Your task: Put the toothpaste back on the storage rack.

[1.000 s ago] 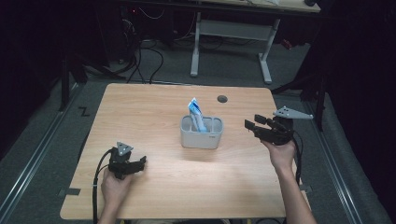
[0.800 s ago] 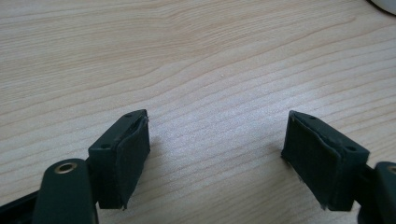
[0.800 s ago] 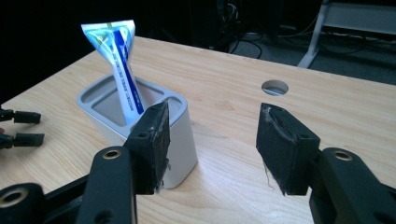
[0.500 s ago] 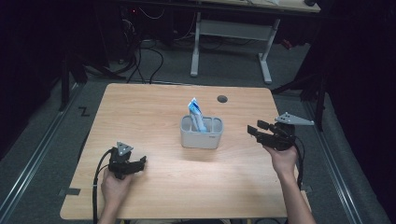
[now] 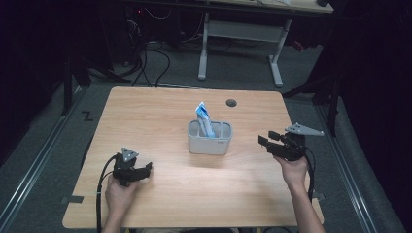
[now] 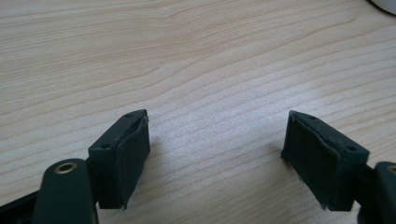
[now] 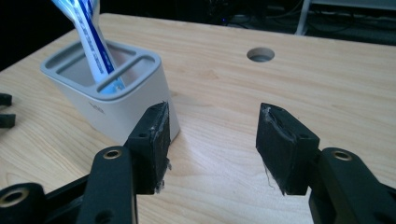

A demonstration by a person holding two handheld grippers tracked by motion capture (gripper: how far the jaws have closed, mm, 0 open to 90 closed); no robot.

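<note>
A grey slotted holder (image 5: 210,138) stands at the middle of the wooden table (image 5: 160,111). A blue-and-white tube (image 5: 204,118) stands upright in its middle slot, seen closer in the right gripper view as the tube (image 7: 88,32) in the holder (image 7: 112,93). My right gripper (image 5: 266,140) hovers just right of the holder, open and empty, jaws pointing left toward it (image 7: 212,140). My left gripper (image 5: 145,168) rests low at the table's front left, open with bare wood between its jaws (image 6: 217,149).
A round cable hole (image 5: 231,103) lies in the table behind the holder. Beyond the table stands a desk frame (image 5: 238,34) with cables on dark floor. The left gripper's tips (image 7: 5,109) show at the far left of the right gripper view.
The right gripper has come down and slightly toward the front, still open beside the holder. The left gripper has stayed put.
</note>
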